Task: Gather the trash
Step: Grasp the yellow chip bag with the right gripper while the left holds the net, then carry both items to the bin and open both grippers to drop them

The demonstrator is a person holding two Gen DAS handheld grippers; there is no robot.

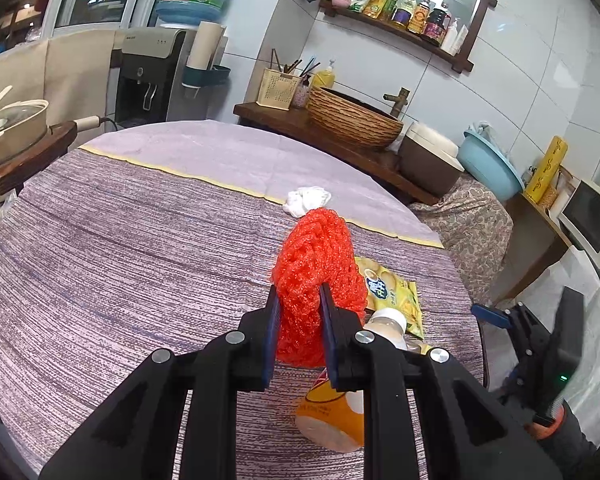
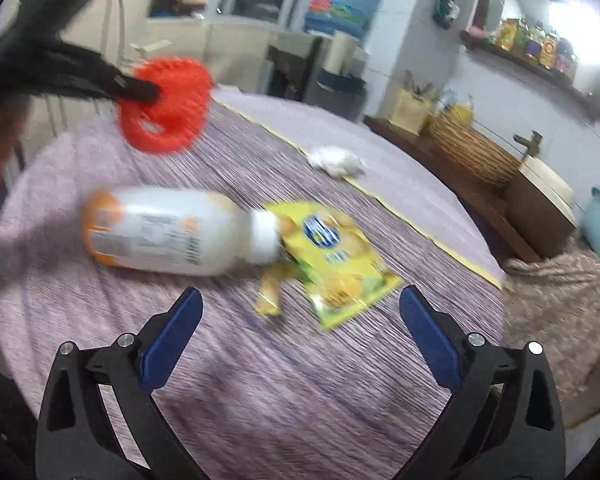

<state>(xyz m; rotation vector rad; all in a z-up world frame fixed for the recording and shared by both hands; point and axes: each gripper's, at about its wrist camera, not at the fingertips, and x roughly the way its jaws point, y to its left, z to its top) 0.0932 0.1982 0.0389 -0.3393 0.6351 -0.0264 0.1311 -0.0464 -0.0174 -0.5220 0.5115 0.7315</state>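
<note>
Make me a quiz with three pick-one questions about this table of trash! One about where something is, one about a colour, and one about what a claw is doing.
1. Where does the bottle's cap point?
A. at the chip bag
B. at the tissue
C. straight up

2. What colour is the mesh in the left claw?
A. blue
B. red-orange
C. white

3. How is the right claw?
A. shut on the bottle
B. shut on the tissue
C. open, holding nothing

Answers:
1 A: the bottle lies on its side with its cap against the yellow chip bag.
2 B: the bunched mesh between the pads is bright red-orange.
3 C: its blue pads stand wide apart over the cloth, touching nothing.
</note>
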